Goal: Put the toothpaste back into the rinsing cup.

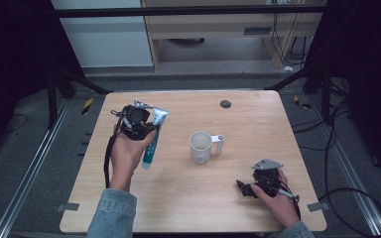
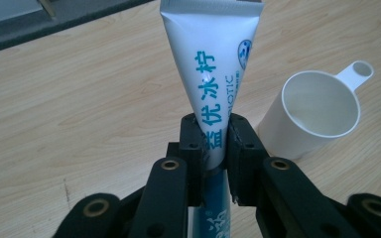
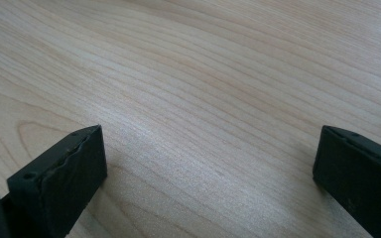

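Left gripper (image 2: 213,134) pinches the toothpaste tube (image 2: 213,64) mid-frame, lettering legible close-up; right gripper (image 3: 208,163) is spread over bare bench (image 3: 203,74).

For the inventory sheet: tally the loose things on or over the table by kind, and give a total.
Toothpaste tube, held in the left gripper: 1
White cup with a handle: 1
Total: 2

The toothpaste tube's (image 2: 213,94) lower end is hidden behind the left claw (image 2: 213,144).
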The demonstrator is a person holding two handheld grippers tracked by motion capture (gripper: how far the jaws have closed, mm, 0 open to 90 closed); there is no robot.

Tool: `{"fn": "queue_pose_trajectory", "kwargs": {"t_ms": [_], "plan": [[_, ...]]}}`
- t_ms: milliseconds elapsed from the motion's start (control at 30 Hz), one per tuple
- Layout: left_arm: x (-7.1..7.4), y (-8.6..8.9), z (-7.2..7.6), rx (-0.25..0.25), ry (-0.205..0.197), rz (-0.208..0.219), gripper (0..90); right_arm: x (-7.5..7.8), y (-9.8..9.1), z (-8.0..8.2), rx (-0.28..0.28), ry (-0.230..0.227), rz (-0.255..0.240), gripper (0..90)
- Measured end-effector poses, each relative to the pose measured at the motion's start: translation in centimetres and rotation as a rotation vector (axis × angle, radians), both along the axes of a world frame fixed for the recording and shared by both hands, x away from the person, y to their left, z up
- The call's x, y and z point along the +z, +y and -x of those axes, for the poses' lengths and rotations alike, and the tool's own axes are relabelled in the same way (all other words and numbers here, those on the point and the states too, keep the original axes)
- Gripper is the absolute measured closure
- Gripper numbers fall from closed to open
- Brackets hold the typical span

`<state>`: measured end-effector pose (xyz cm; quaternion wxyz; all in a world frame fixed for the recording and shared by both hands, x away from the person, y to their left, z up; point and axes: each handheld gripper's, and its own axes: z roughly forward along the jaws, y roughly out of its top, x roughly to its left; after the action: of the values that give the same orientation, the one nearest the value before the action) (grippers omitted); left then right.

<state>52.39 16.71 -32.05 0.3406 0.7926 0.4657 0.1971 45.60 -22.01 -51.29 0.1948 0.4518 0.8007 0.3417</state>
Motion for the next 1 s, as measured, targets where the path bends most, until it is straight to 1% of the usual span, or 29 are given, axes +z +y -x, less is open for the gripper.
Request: {"fn": "queue_pose_trajectory", "kwargs": {"t_ms": [100, 133, 167, 200, 267, 300, 333, 367, 400, 433, 467, 600, 733, 767, 867, 1000], "plan": [[0.7, 0.0, 0.5, 0.010, -0.044, 0.019, 78.9, 0.0, 0.0, 0.0, 0.000, 0.000, 0.001, 0.5], [0.7, 0.0, 0.5, 0.010, -0.044, 0.019, 78.9, 0.0, 0.0, 0.0, 0.000, 0.000, 0.001, 0.5], [1.2, -0.1, 0.8, 0.015, -0.071, 0.031, 78.9, 0.0, 0.0, 0.0, 0.000, -0.001, 0.001, 0.5], [1.4, -0.1, 0.9, 0.016, -0.084, 0.040, 78.9, 0.0, 0.0, 0.0, 0.000, 0.000, 0.001, 0.4], [1.9, -0.2, 1.3, 0.018, -0.107, 0.043, 78.9, 0.0, 0.0, 0.0, 0.000, 0.000, 0.000, 0.5], [2.1, -0.3, 1.4, 0.014, -0.121, 0.034, 78.9, 0.0, 0.0, 0.0, -0.001, 0.000, 0.000, 0.5], [2.3, -0.4, 1.5, 0.016, -0.129, 0.035, 78.9, 0.0, 0.0, 0.0, -0.001, 0.000, 0.000, 0.5], [2.5, -0.5, 1.6, 0.012, -0.131, 0.038, 78.9, 0.0, 0.0, 0.0, 0.000, 0.000, 0.000, 0.5], [2.6, -0.6, 1.7, 0.010, -0.124, 0.048, 78.8, 0.0, 0.0, 0.0, 0.000, 0.000, 0.000, 0.5], [2.7, -0.7, 1.7, 0.011, -0.132, 0.060, 78.7, 0.0, 0.0, 0.0, 0.000, -0.001, 0.000, 0.5], [2.8, -0.7, 1.8, 0.008, -0.132, 0.062, 78.7, 0.0, 0.0, 0.0, 0.000, -0.001, 0.000, 0.4], [2.7, -1.0, 2.0, 0.016, -0.143, 0.066, 78.7, 0.0, 0.0, 0.0, 0.000, -0.001, 0.001, 0.5], [2.4, -1.3, 2.2, 0.017, -0.155, 0.092, 78.8, 0.0, 0.0, 0.0, 0.000, -0.001, 0.000, 0.5], [2.4, -1.5, 2.3, 0.018, -0.160, 0.095, 78.7, 0.0, 0.0, 0.0, 0.000, -0.001, 0.001, 0.5], [2.2, -2.0, 2.4, 0.020, -0.170, 0.083, 78.7, 0.0, 0.0, 0.0, 0.000, -0.001, 0.001, 0.5], [2.0, -2.4, 2.6, 0.025, -0.179, 0.088, 78.8, 0.0, 0.0, 0.0, 0.000, -0.001, 0.000, 0.5]]}}
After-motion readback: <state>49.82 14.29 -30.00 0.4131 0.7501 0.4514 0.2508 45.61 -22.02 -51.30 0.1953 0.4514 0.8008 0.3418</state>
